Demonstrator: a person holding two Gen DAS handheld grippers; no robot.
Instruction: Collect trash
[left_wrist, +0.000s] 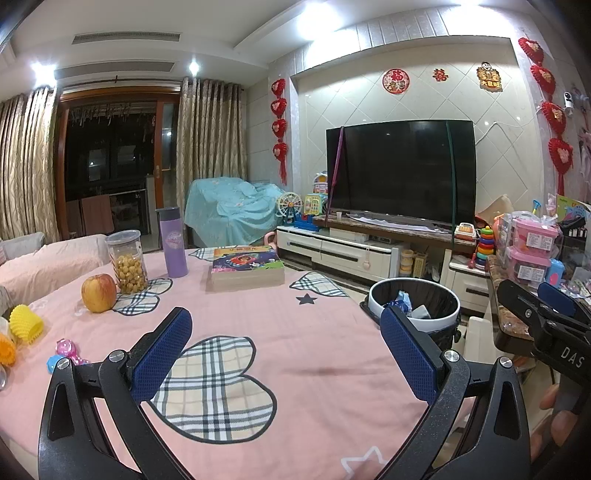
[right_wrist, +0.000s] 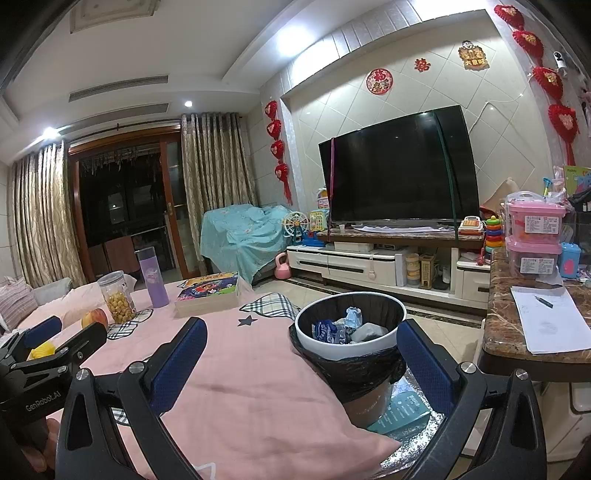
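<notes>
A white-rimmed trash bin (right_wrist: 314, 338) lined with a black bag stands off the table's right edge; crumpled blue and white wrappers (right_wrist: 340, 328) lie inside. It also shows in the left wrist view (left_wrist: 439, 325). My left gripper (left_wrist: 286, 338) is open and empty above the pink tablecloth (left_wrist: 277, 314). My right gripper (right_wrist: 301, 352) is open and empty, over the table edge just before the bin. The right gripper also shows at the right edge of the left wrist view (left_wrist: 543, 310).
On the table: an apple (left_wrist: 98, 292), a jar of snacks (left_wrist: 126, 261), a purple bottle (left_wrist: 173, 242), a boxed book (left_wrist: 246, 267), yellow and pink toys (left_wrist: 26, 325) at the left. A marble counter (right_wrist: 517, 347) with papers stands right of the bin.
</notes>
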